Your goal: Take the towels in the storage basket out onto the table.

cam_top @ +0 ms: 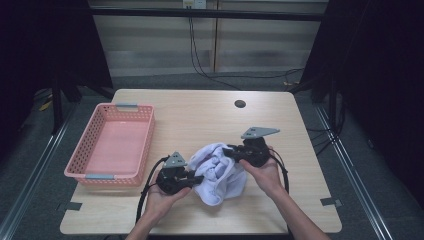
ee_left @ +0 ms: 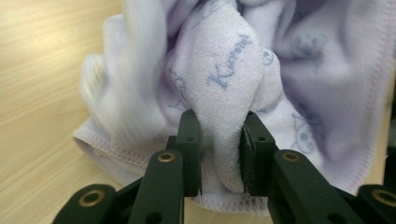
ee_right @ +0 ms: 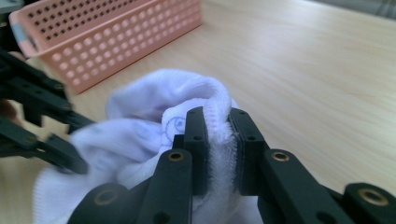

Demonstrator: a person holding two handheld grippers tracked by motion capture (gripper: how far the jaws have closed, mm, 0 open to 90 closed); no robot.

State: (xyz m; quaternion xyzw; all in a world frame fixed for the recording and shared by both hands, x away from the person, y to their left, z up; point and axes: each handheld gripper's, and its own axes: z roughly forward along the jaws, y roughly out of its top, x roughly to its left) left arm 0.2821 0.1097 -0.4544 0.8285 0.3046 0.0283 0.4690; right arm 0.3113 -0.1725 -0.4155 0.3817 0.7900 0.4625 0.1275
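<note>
A crumpled white towel with pale blue print lies bunched near the table's front middle. My left gripper comes at it from the left and is shut on a thick fold of the towel, pinched between both jaws. My right gripper reaches in from the right and is shut on a stitched hem of the towel. In the right gripper view the left gripper appears at the left edge, touching the cloth. A hand holds each gripper.
An empty pink perforated basket stands at the table's left side, close to my left hand; its wall also rises behind the towel. A dark round hole sits in the wooden tabletop at the back.
</note>
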